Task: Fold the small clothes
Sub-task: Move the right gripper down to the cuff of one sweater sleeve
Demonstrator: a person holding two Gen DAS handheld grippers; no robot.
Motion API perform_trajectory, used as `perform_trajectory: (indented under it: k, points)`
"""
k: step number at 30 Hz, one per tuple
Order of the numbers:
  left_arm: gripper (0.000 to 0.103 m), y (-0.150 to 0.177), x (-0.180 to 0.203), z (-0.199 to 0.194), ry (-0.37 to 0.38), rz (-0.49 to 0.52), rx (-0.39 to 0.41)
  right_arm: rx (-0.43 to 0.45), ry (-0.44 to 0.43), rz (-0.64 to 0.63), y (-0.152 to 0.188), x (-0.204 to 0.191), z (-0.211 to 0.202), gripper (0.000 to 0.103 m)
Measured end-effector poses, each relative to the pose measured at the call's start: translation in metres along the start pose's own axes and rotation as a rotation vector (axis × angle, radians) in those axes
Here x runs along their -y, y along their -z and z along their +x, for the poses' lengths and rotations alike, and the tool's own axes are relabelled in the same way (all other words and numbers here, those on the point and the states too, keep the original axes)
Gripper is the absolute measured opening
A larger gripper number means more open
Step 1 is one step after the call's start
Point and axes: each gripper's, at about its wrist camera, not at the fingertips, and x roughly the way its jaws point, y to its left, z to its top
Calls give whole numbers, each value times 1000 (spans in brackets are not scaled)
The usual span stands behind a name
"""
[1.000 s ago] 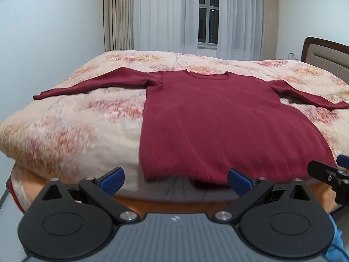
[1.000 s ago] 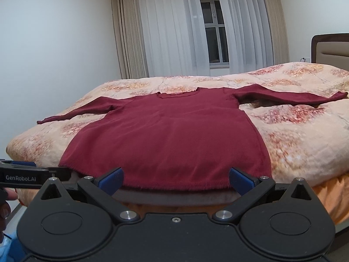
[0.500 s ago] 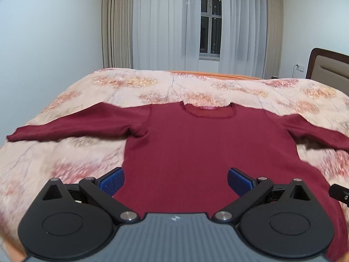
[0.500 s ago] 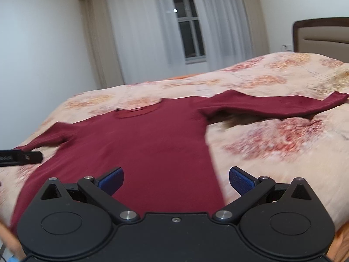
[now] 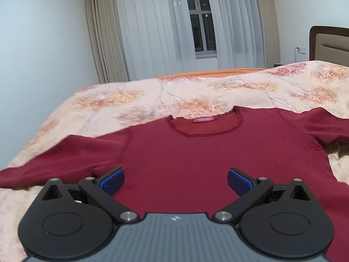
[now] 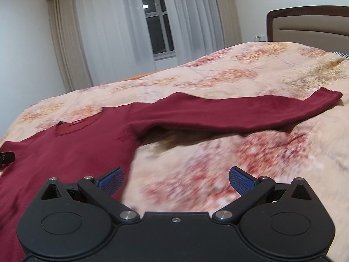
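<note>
White walls, long pale curtains and a dark window close off the far side of the bedroom, and a wide bed with a peach floral quilt [image 5: 250, 87] fills everything below them, its brown padded headboard [image 6: 309, 25] off to the right

Spread flat on that quilt lies the dark red long-sleeved knit sweater [image 5: 196, 152], front up, neckline [image 5: 205, 126] toward the window and both sleeves stretched straight out – nothing on it has been folded yet

A second ago both cameras looked at the sweater from beyond the foot of the bed, with the hem nearest and the whole garment in frame; since then both grippers have swept forward over the mattress. The left gripper [image 5: 175, 180] now hangs above the chest, facing the collar, with the left sleeve [image 5: 65, 159] trailing off to its side. The right gripper [image 6: 175, 180] has swung out toward the right sleeve [image 6: 240, 113], and now hovers over the sweater's side edge and bare quilt below the armpit

Jaws on both stand wide apart, blue pads [image 6: 111, 180] holding nothing, and neither visibly touches cloth

My reading – the approach is nearly finished and the first fold is about to start, probably with each gripper taking a sleeve or shoulder to bring it across the body
</note>
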Motion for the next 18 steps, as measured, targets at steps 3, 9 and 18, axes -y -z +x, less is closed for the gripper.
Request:
perform_trajectory:
  k: [3, 9, 18]
  points:
    - [103, 0, 5, 17, 35, -25, -22, -1, 30, -7, -9, 14, 12, 103]
    - [103, 14, 12, 35, 62, -14, -56, 10, 110, 26, -31, 59, 33, 103]
    - [103, 32, 10, 49, 76, -41, -132, 45, 313, 125, -64, 145, 46, 103]
